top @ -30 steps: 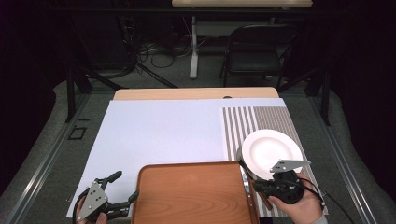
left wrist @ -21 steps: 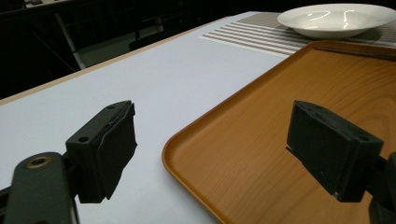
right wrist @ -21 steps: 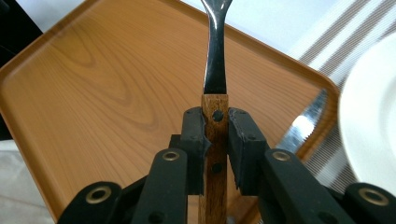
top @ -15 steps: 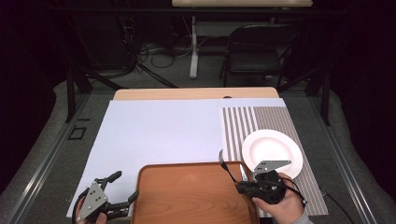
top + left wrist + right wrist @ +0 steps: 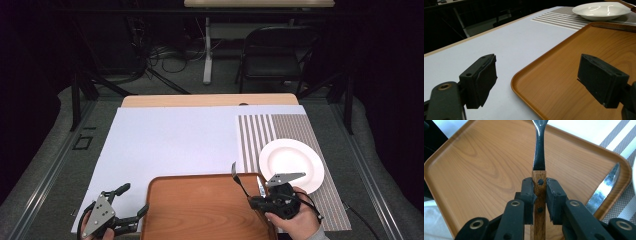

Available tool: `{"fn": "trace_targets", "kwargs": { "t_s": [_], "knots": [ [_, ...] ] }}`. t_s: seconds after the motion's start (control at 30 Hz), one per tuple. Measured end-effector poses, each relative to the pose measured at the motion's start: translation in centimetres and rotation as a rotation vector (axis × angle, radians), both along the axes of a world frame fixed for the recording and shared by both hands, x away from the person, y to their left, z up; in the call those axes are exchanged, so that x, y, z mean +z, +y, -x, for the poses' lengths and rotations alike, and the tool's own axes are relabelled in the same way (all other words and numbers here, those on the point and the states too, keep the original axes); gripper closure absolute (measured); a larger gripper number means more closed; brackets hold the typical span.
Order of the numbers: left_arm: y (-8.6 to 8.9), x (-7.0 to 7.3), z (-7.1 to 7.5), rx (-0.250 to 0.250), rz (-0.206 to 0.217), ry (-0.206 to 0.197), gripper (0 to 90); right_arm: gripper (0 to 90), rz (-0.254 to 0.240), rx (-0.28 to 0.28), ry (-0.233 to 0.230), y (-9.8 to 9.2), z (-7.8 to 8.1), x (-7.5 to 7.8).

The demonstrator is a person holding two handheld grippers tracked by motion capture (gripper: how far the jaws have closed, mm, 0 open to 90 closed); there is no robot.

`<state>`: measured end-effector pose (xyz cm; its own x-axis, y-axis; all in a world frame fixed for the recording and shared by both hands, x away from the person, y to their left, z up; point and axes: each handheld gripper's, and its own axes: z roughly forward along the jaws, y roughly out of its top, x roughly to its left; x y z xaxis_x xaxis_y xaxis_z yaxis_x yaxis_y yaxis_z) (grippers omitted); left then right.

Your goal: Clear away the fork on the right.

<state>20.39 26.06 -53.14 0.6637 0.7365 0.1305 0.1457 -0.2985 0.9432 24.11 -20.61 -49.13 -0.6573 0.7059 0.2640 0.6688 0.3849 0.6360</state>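
While the left gripper [image 5: 131, 205] gapes, the right gripper [image 5: 539, 195] clamps a fork [image 5: 539, 152] above the tray [image 5: 200, 210].

The table [image 5: 150, 101] carries a white sheet [image 5: 170, 145] across the frame's middle, a striped mat [image 5: 265, 130] at right, and a wooden tray [image 5: 200, 210] at lower centre overlapping both.
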Motion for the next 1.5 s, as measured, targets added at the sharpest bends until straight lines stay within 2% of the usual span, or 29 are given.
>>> {"fn": "trace_targets", "kwargs": {
  "t_s": [0.2, 0.23, 0.27, 0.4, 0.43, 0.47, 0.57, 0.63, 0.7, 0.73, 0.93, 1.17, 1.2, 1.33, 1.37, 1.4, 1.43, 1.47, 1.5],
  "knots": [
    [0.0, 0.0, 0.0, 0.002, 0.0, -0.002, 15.6, 77.1, 0.011, -0.003, 0.026, 0.4, -0.1, -0.8],
    [0.0, 0.0, 0.0, 0.002, 0.001, -0.001, 15.6, 77.1, 0.022, -0.003, 0.036, 0.5, -0.1, -0.9],
    [0.0, 0.0, 0.0, 0.003, 0.001, -0.001, 15.6, 77.1, 0.071, 0.02, 0.082, 0.3, -0.1, -0.6],
    [0.0, 0.0, 0.1, 0.004, 0.002, -0.001, 15.6, 77.1, 0.1, 0.016, 0.101, 0.4, -0.2, -0.8],
    [0.0, 0.0, 0.1, 0.005, 0.002, -0.001, 15.6, 77.1, 0.101, 0.008, 0.098, 0.5, -0.2, -1.0],
    [0.0, 0.0, 0.1, 0.004, 0.002, -0.001, 15.6, 77.1, 0.049, -0.023, 0.057, 0.7, -0.2, -1.5],
    [0.0, 0.0, 0.0, 0.004, 0.001, -0.001, 15.6, 77.1, 0.051, -0.034, 0.06, 0.9, -0.2, -1.9],
    [0.0, 0.0, 0.0, 0.003, 0.002, -0.001, 15.6, 77.1, 0.064, -0.032, 0.079, 1.0, -0.2, -1.9],
    [0.0, 0.0, 0.0, 0.003, 0.001, 0.0, 15.6, 77.1, 0.053, -0.037, 0.08, 1.1, -0.3, -2.2],
    [0.0, 0.0, 0.0, 0.002, 0.0, -0.001, 15.6, 77.1, 0.072, -0.036, 0.089, 1.1, -0.3, -2.1],
    [0.0, 0.0, 0.0, 0.003, 0.0, 0.001, 15.6, 77.0, 0.078, -0.039, 0.103, 1.0, -0.5, -2.6],
    [0.1, 0.0, 0.0, 0.002, 0.001, 0.003, 15.6, 77.0, 0.058, -0.06, 0.124, 1.1, -1.0, -3.6],
    [0.0, 0.0, 0.0, 0.002, 0.001, 0.003, 15.6, 77.0, 0.07, -0.058, 0.136, 1.1, -1.0, -3.7],
    [0.1, 0.0, 0.0, 0.004, 0.004, 0.004, 15.6, 77.0, 0.063, -0.063, 0.145, 1.4, -1.1, -4.2],
    [0.1, -0.1, 0.0, 0.004, 0.005, 0.005, 15.6, 77.0, 0.105, -0.042, 0.178, 1.2, -1.2, -3.9],
    [0.1, -0.1, 0.0, 0.004, 0.006, 0.005, 15.6, 77.0, 0.04, -0.073, 0.135, 1.5, -1.1, -4.5],
    [0.1, -0.1, 0.0, 0.003, 0.004, 0.004, 15.6, 76.9, 0.039, -0.073, 0.133, 1.5, -1.1, -4.6],
    [0.1, -0.1, -0.1, 0.002, 0.004, 0.004, 15.6, 76.9, 0.075, -0.057, 0.158, 1.4, -1.2, -4.4],
    [0.1, -0.1, -0.1, 0.002, 0.004, 0.005, 15.6, 76.8, 0.073, -0.057, 0.161, 1.4, -1.2, -4.5]
  ]
}}
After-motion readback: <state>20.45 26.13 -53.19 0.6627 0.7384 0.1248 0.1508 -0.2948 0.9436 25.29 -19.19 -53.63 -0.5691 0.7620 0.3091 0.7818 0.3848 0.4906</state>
